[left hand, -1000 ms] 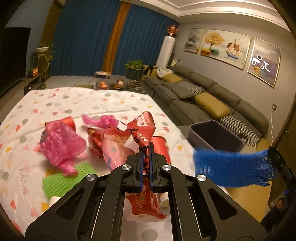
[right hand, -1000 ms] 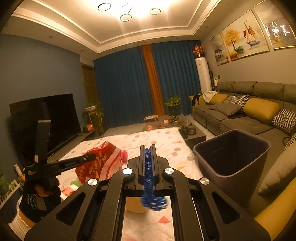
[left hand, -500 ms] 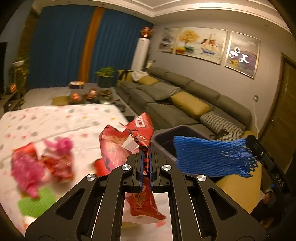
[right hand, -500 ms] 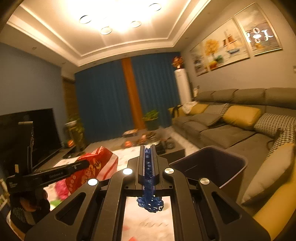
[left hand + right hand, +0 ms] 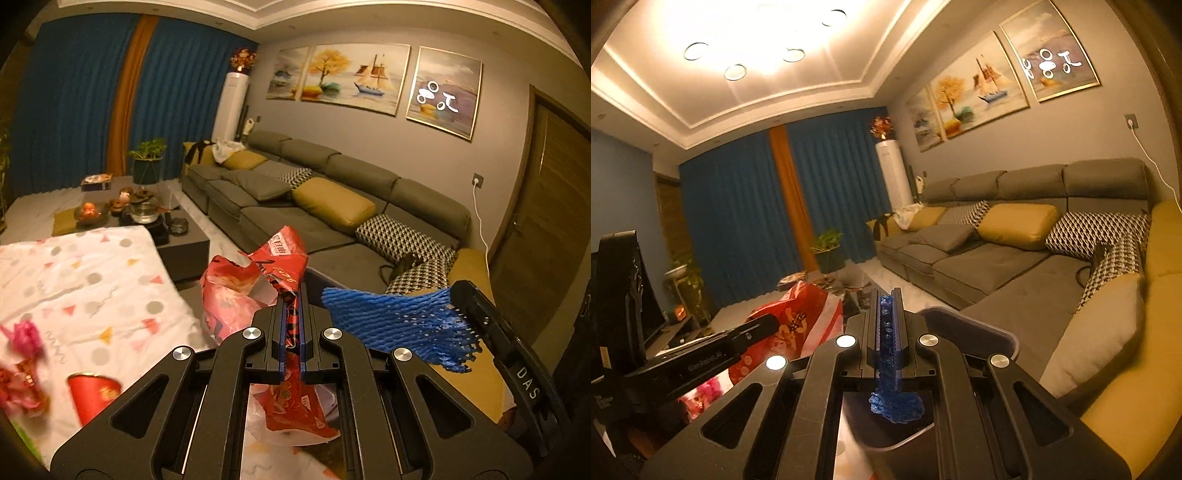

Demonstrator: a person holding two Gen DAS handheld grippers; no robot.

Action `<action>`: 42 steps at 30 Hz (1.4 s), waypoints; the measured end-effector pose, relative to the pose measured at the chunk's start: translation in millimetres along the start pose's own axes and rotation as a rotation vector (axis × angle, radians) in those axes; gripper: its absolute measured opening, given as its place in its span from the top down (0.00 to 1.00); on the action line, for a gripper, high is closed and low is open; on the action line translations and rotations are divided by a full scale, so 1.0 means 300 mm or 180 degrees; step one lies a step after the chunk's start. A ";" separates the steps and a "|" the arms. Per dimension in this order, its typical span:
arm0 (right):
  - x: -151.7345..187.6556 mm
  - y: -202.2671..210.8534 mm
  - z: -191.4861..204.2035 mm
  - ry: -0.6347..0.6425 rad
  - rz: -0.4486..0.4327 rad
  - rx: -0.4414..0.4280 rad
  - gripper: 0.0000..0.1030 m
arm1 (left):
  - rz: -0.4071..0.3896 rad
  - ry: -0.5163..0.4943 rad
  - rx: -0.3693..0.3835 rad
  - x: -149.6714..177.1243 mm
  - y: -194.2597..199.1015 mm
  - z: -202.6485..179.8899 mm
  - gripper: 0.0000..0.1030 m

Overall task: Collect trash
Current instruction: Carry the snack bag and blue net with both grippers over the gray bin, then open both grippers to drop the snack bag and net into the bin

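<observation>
Left gripper (image 5: 291, 325) jaws clamp red wrapper (image 5: 258, 288), upright; right gripper (image 5: 886, 325) jaws clamp blue net (image 5: 892, 398), dangling over bin (image 5: 975, 328).

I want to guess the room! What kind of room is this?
Most likely a home living room: a long grey sofa with yellow cushions, framed paintings on the wall, and blue curtains.

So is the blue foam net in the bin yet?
Not yet. The blue foam net hangs pinched in the right gripper above the bin.
</observation>
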State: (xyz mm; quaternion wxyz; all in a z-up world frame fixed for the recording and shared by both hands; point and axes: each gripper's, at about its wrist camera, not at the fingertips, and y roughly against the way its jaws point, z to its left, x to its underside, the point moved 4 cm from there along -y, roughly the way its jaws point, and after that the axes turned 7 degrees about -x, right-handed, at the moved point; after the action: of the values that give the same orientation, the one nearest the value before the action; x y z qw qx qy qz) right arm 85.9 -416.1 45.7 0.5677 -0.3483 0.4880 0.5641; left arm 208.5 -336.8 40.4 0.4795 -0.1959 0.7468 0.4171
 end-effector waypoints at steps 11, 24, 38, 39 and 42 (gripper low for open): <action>0.021 -0.115 -0.079 -0.0125 0.0147 0.0090 0.94 | 0.0098 0.0004 0.0112 0.020 -0.173 -0.031 0.96; 0.058 -0.170 -0.084 -0.0137 0.0272 0.0175 0.92 | 0.0406 0.0136 0.0136 0.065 -0.288 -0.002 0.61; 0.074 -0.144 -0.088 -0.0203 0.0283 0.0244 0.56 | 0.0179 0.0374 -0.0185 0.064 -0.178 0.102 0.10; 0.076 -0.137 -0.089 -0.0196 0.0276 0.0255 0.53 | 0.0169 0.0387 -0.0215 0.064 -0.166 0.109 0.09; 0.077 -0.107 -0.070 -0.0161 0.0252 0.0274 0.44 | 0.0121 0.0456 -0.0252 0.070 -0.117 0.132 0.07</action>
State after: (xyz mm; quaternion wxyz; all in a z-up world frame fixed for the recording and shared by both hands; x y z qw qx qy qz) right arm 111.5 -433.0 12.8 0.5716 -0.2896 0.5107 0.5733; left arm 244.9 -322.8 -1.0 0.4087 -0.2298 0.7657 0.4403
